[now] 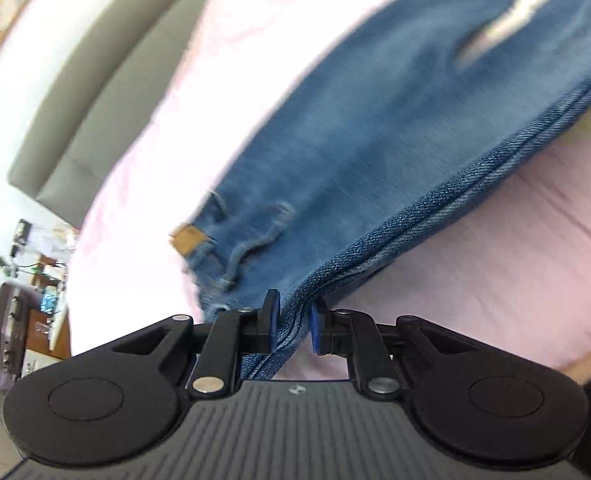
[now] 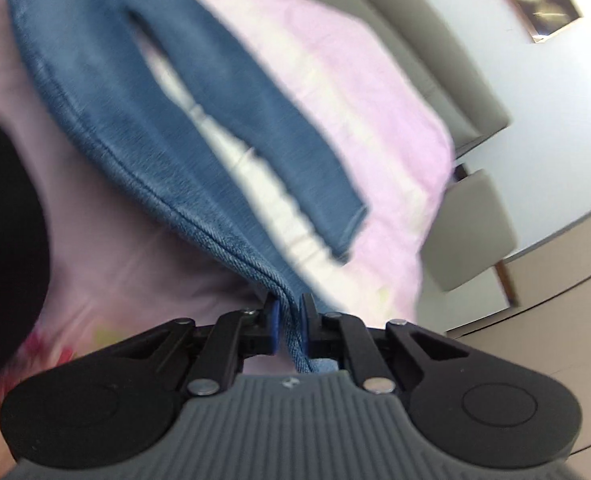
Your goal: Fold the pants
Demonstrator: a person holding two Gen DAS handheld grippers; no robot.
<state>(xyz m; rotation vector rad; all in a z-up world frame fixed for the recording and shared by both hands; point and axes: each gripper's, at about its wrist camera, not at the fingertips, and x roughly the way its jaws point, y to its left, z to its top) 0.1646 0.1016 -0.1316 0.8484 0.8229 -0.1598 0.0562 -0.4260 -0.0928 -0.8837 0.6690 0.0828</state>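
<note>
Left gripper (image 1: 293, 326): jaws clamped on jeans (image 1: 375, 120) side seam.
Right gripper (image 2: 289, 328): jaws pinched on the same seam.
Progress: legs apart on pink bedspread (image 1: 495, 260); no fold made, all folding left.

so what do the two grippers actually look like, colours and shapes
Both look alike. The left gripper has a grey ribbed body with a small round emblem, two rounded black lobes with a circular outline on each, black linkage bars with silver rivets, and black fingers faced with blue pads. The right gripper repeats this build. No cables or sleeves show.
</note>
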